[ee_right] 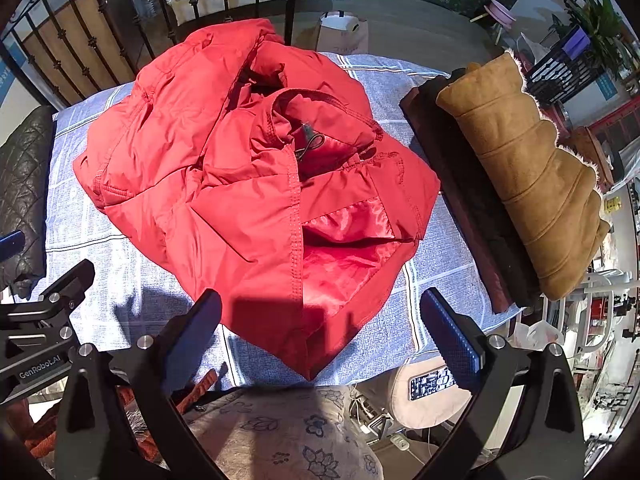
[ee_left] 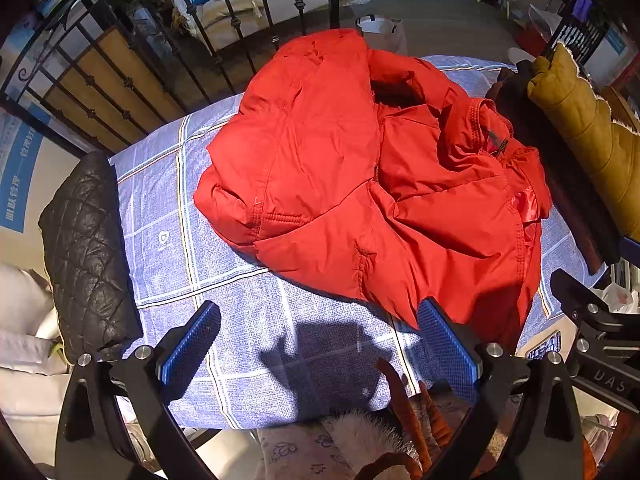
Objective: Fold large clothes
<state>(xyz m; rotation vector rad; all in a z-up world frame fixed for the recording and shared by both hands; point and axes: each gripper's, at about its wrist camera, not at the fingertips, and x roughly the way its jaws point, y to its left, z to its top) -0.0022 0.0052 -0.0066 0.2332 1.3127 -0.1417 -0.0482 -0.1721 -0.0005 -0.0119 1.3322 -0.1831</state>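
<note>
Red padded jacket (ee_left: 360,184), crumpled, shiny lining exposed, lying mid-tabletop on blue checked cloth (ee_left: 240,320). Left gripper (ee_left: 320,344) and right gripper (ee_right: 320,332): fingers spread, empty, near jacket hem.

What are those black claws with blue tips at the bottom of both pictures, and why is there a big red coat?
Those claws are grabbing tools, not a robot. A person holds one in each hand, and each has a small camera looking out along its two fingers. One picture comes from the left gripper, the other from the right gripper. That is why you see the same red coat twice, from slightly different sides. It lies crumpled on a blue checked cloth, waiting to be folded. A black quilted jacket sits at one side and a tan coat at the other. Both grippers are open and hold nothing.
</note>
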